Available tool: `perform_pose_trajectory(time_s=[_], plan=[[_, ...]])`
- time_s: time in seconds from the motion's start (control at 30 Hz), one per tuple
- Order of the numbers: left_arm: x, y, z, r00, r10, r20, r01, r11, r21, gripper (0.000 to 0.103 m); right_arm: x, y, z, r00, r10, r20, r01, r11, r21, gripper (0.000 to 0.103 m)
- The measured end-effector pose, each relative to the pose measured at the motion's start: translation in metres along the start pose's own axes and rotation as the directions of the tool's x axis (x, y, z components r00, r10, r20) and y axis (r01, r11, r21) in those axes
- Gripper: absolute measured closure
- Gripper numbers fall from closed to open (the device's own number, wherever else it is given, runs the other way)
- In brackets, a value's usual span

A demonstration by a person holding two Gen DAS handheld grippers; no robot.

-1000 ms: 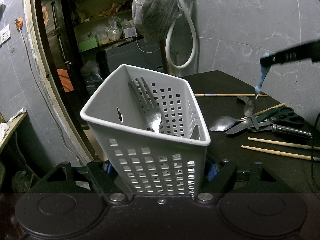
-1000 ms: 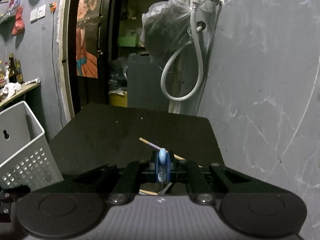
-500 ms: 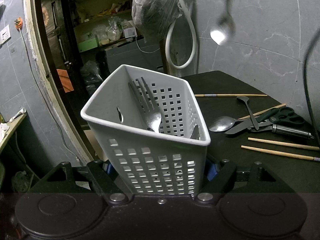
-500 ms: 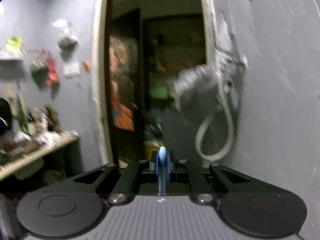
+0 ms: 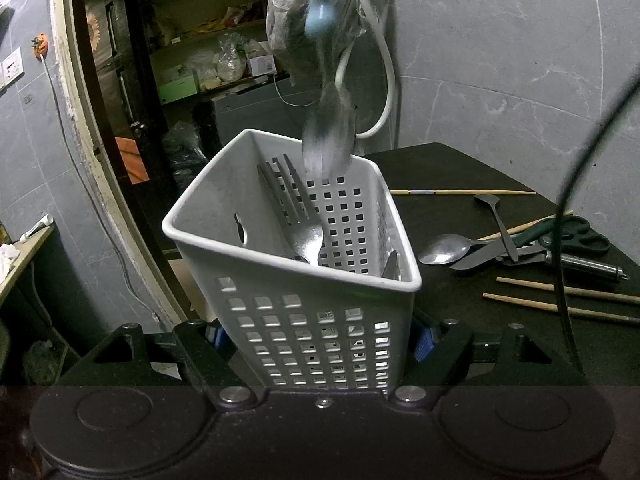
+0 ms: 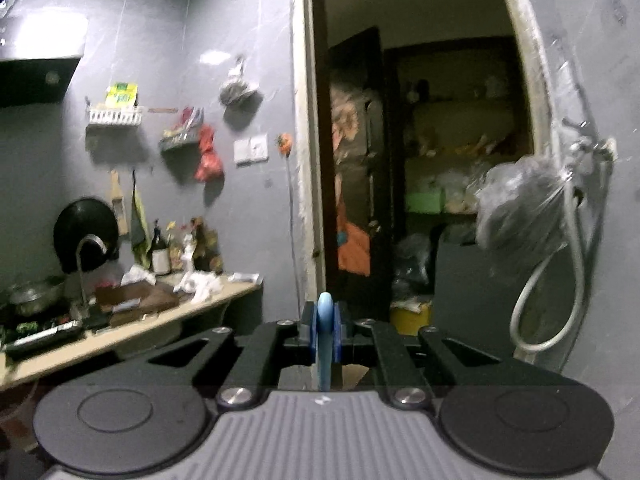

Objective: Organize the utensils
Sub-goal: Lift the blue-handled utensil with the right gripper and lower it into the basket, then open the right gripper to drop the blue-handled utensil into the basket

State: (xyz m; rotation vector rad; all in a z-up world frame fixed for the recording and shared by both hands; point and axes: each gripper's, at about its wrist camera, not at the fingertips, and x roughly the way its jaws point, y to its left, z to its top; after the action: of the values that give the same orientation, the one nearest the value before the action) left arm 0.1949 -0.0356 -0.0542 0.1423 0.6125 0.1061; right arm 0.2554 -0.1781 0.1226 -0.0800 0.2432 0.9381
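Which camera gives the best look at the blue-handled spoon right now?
The left wrist view. It shows the blue-handled spoon hanging bowl-down, blurred, over the white basket. The right wrist view shows only its blue handle edge-on, pinched in the right hand-held gripper; the bowl is out of sight.

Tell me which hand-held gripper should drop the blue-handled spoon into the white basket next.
Right. The right hand-held gripper is already shut on the blue-handled spoon, whose bowl hangs just above the white basket. The left hand-held gripper is busy clamping that basket, tilted at the table edge.
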Motion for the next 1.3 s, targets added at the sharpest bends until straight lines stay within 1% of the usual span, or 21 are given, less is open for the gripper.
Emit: perform_pose_trajectory(time_s=[0.17,0.27,0.5,0.57,0.6,0.63,0.7,0.77,0.83,0.87,0.9,0.93,0.97,1.03,1.13,1.3], plan=[[0.0,0.001,0.0,1.0,0.0,0.0,0.0,1.0,0.001,0.022,0.01,0.012,-0.024,0.997,0.025,-0.075,-0.025,1.0,0.01,0.094],[0.0,0.001,0.001,1.0,0.001,0.0,-0.001,1.0,0.003,0.022,0.014,0.017,-0.033,0.994,0.029,-0.105,-0.029,1.0,0.004,0.094],[0.0,0.001,0.001,1.0,0.001,0.001,-0.001,1.0,0.003,0.022,0.017,0.02,-0.042,0.989,0.037,-0.146,-0.038,0.999,0.0,0.093],[0.0,0.0,0.001,1.0,0.002,0.001,-0.002,1.0,0.003,0.022,0.017,0.018,-0.044,0.987,0.041,-0.156,-0.039,0.999,0.011,0.09],[0.001,0.001,0.002,1.0,0.002,0.0,-0.002,1.0,0.003,0.022,0.016,0.016,-0.044,0.987,0.044,-0.155,-0.041,0.999,0.02,0.077],[0.002,0.001,0.002,1.0,0.006,-0.001,-0.006,1.0,0.0,0.022,0.015,0.014,-0.044,0.987,0.046,-0.153,-0.042,0.999,0.03,0.067],[0.002,0.001,0.002,1.0,0.003,-0.001,-0.003,1.0,0.001,0.022,0.011,0.01,-0.043,0.99,0.033,-0.139,-0.028,0.999,0.042,0.064],[0.003,0.001,0.002,1.0,0.003,-0.001,-0.003,1.0,-0.001,0.022,0.005,0.003,-0.041,0.993,0.011,-0.12,-0.004,0.998,0.062,0.057],[0.003,0.003,0.003,1.0,0.002,0.0,-0.002,1.0,0.001,0.022,-0.001,-0.006,-0.039,0.994,-0.033,-0.1,0.041,0.996,0.075,0.044],[0.003,0.002,0.003,1.0,0.002,0.0,-0.002,1.0,0.002,0.022,-0.005,-0.011,-0.039,0.994,-0.059,-0.089,0.066,0.995,0.079,0.042],[0.004,0.003,0.003,1.0,0.002,0.0,-0.002,1.0,0.002,0.022,-0.009,-0.017,-0.039,0.993,-0.083,-0.081,0.09,0.993,0.083,0.038],[0.005,0.004,0.004,1.0,0.002,0.0,-0.002,1.0,0.003,0.022,-0.014,-0.023,-0.039,0.991,-0.112,-0.074,0.118,0.989,0.088,0.031],[0.004,0.003,0.003,1.0,0.002,0.0,-0.002,1.0,0.003,0.022,-0.018,-0.028,-0.04,0.988,-0.14,-0.068,0.146,0.985,0.091,0.028],[0.004,0.003,0.003,1.0,0.002,0.0,-0.002,1.0,0.003,0.022,-0.025,-0.039,-0.043,0.978,-0.201,-0.06,0.206,0.974,0.091,0.014],[0.005,0.003,0.003,1.0,0.002,0.0,-0.002,1.0,0.005,0.022,-0.034,-0.053,-0.052,0.954,-0.291,-0.07,0.297,0.952,0.082,0.006],[0.004,-0.001,0.001,1.0,0.002,0.0,-0.002,1.0,0.006,0.022,-0.042,-0.072,-0.075,0.916,-0.376,-0.142,0.388,0.919,0.075,0.0]])
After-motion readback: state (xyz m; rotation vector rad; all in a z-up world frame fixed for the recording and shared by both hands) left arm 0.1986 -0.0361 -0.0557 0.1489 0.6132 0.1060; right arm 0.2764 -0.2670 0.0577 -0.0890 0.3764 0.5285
